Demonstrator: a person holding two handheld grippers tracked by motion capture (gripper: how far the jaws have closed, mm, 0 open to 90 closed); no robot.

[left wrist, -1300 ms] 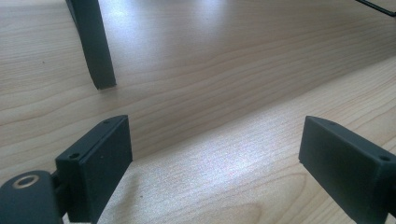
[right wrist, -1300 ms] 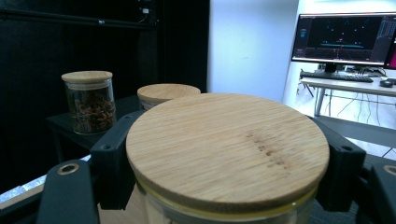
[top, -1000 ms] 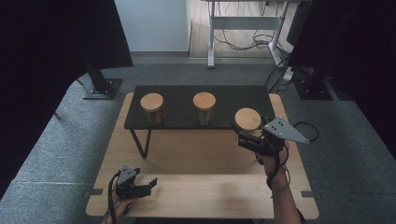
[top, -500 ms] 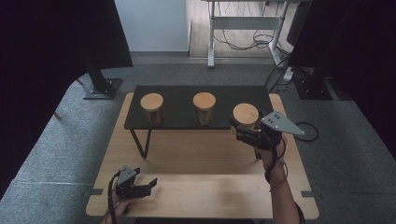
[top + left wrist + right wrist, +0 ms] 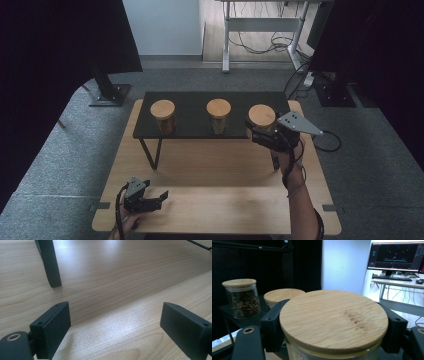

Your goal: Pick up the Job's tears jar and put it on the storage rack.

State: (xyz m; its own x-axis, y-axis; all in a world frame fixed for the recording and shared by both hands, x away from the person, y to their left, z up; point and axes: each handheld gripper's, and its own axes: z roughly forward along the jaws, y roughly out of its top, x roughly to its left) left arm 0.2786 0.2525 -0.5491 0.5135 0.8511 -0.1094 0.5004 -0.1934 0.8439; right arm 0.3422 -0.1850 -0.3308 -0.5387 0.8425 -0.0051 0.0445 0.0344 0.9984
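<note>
The right gripper (image 5: 256, 134) has its two black jaws closed on either side of a glass jar (image 5: 261, 120) with a round wooden lid (image 5: 334, 318); in the right gripper view the jaws press against the jar just under the lid's rim, one on each side. That jar stands at the right end of a low black shelf (image 5: 195, 127), and the gripper's grey three-cornered plate (image 5: 298, 123) sits just to the right of it, above the person's right hand (image 5: 286, 152).

On the same shelf, left of the gripped jar, stands a middle jar (image 5: 218, 115) with the same wooden lid, and at the shelf's left end a third jar (image 5: 163, 117). In the right gripper view the third jar (image 5: 242, 298) shows dark brown, star-shaped contents through its glass. What the gripped jar holds cannot be made out.

The shelf stands on thin black legs on the far half of the wooden desk (image 5: 215, 170).

The left gripper (image 5: 156, 199) rests low on the desk's near edge, well apart from the shelf and in front of its left end, with its jaws spread wide and nothing between them. In the left gripper view bare wood grain lies between the jaws, and one shelf leg (image 5: 50, 263) stands beyond them.
</note>
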